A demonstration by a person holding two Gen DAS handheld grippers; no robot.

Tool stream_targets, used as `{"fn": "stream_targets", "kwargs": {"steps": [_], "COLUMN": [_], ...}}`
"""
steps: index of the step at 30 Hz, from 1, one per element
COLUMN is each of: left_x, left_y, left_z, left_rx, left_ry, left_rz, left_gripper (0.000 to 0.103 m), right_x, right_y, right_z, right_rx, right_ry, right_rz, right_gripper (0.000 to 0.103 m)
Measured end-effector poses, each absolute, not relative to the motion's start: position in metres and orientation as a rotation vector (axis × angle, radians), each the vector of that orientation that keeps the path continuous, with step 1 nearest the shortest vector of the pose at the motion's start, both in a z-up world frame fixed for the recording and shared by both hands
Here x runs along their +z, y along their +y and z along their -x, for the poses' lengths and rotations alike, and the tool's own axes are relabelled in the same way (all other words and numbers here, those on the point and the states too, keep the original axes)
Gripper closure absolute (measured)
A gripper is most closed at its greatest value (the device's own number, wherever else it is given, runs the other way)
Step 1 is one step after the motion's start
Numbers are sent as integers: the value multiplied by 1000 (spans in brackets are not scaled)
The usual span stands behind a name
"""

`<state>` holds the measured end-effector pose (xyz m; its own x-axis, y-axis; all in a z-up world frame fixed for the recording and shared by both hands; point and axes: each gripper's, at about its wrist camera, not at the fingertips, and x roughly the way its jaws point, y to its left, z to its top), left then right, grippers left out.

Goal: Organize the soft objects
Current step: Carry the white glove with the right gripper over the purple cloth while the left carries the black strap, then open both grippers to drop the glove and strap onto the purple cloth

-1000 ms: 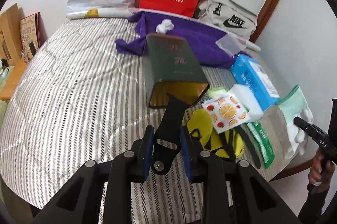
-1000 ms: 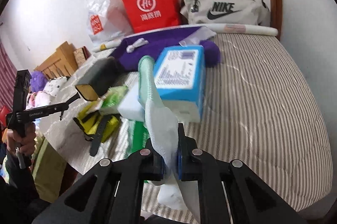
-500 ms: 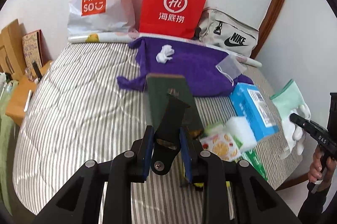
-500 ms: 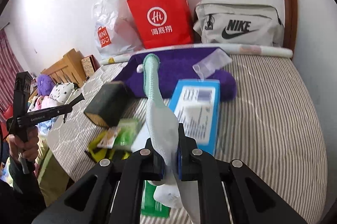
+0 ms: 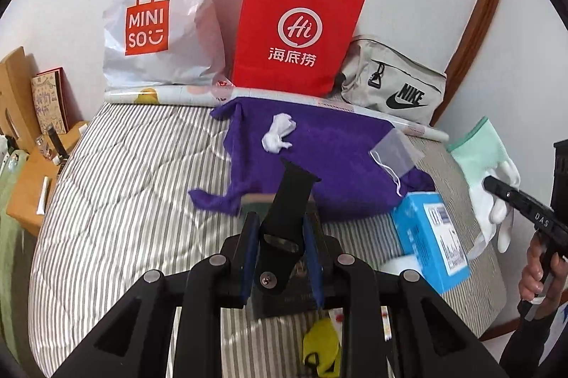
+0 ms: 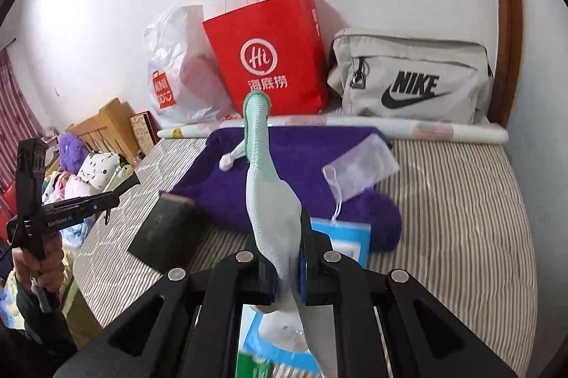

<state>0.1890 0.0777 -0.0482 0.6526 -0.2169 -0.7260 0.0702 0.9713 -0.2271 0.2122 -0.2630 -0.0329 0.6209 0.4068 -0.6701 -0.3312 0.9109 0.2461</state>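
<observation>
My left gripper (image 5: 282, 253) is shut on a black watch strap (image 5: 289, 200), held above the striped bed (image 5: 135, 186). My right gripper (image 6: 287, 271) is shut on a mint and white glove (image 6: 269, 197), held up over the bed; the glove also shows at the right of the left wrist view (image 5: 486, 158). A purple cloth (image 5: 330, 158) lies ahead with a white crumpled wad (image 5: 278, 136) and a sheer drawstring pouch (image 5: 392, 156) on it. The purple cloth (image 6: 291, 165) and pouch (image 6: 358, 166) also show in the right wrist view.
A blue tissue pack (image 5: 431, 239), a dark green box (image 6: 165, 232) and a yellow item (image 5: 319, 346) lie on the near bed. A Miniso bag (image 5: 159, 23), red paper bag (image 5: 298, 30) and Nike bag (image 5: 394, 87) line the wall. A wooden shelf (image 5: 25, 172) stands left.
Both grippers have risen and moved forward over the bed toward the purple cloth, each still holding its item. The near clutter has dropped below the views.
</observation>
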Motion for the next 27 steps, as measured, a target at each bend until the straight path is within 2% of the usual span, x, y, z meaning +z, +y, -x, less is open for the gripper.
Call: {"fn": "stream_targets", "kwargs": {"steps": [11,27], "left_x": [-52,-105], "left_y": [73,68], "left_z": [-257,-359], "left_rx": [-166,-130], "left_ry": [877,1011], "left_rz": [174,259], "left_gripper": [79,79], "right_x": [-39,-97], "right_y": [-254,-234], "right_z": [-294,-378], "right_rx": [420,417], "right_ry": [814,978], "right_rz": [-78,-70], "right_gripper": [94,94]}}
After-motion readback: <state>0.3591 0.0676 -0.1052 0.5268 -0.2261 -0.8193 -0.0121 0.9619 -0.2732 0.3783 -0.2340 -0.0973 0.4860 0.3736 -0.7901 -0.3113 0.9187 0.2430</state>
